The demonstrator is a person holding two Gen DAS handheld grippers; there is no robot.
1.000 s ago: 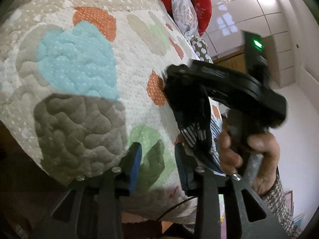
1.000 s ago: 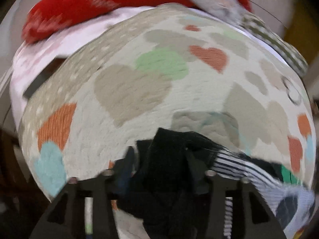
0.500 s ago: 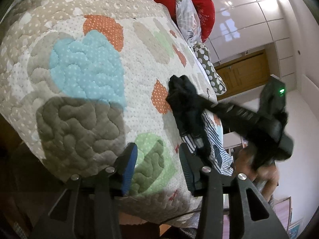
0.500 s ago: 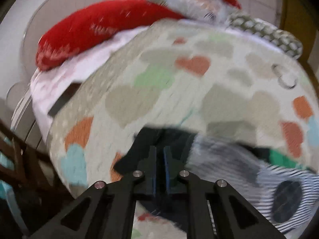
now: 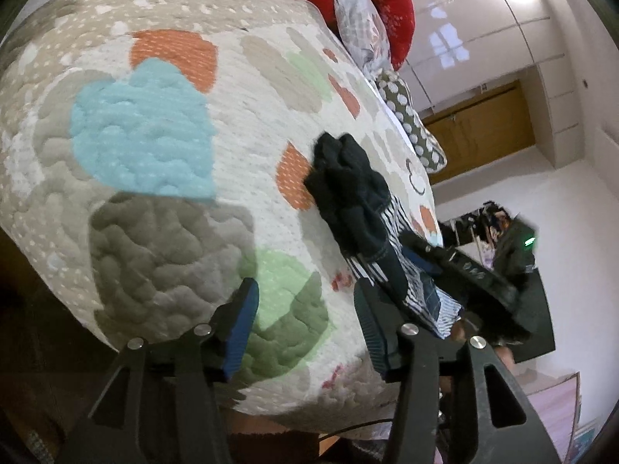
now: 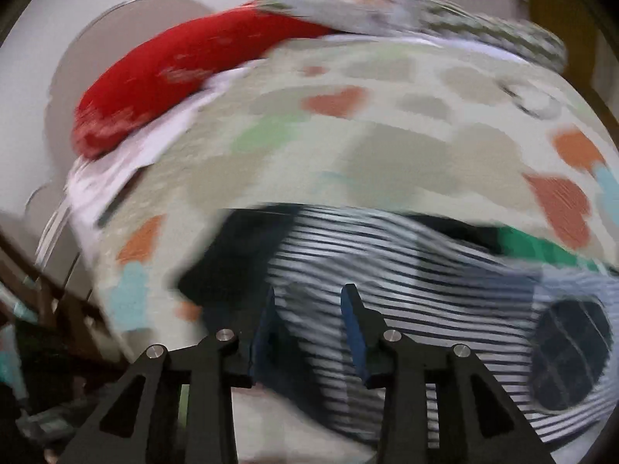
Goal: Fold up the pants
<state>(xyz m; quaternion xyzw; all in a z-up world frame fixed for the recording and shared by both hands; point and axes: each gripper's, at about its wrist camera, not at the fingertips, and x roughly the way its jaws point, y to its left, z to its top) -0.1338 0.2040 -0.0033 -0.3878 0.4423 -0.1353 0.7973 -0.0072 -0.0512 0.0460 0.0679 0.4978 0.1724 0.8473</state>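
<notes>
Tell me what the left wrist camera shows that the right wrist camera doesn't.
Only the left wrist view shows the wooden door, the white floor, the right gripper's black body with its green light, and the left gripper, open over the quilt.

Only the right wrist view shows the right gripper from behind, open above the cloth, and the dark patch on the stripes.

Both show the heart-patterned quilt, the red pillows, and the pants, black and striped, bunched on the bed.
</notes>
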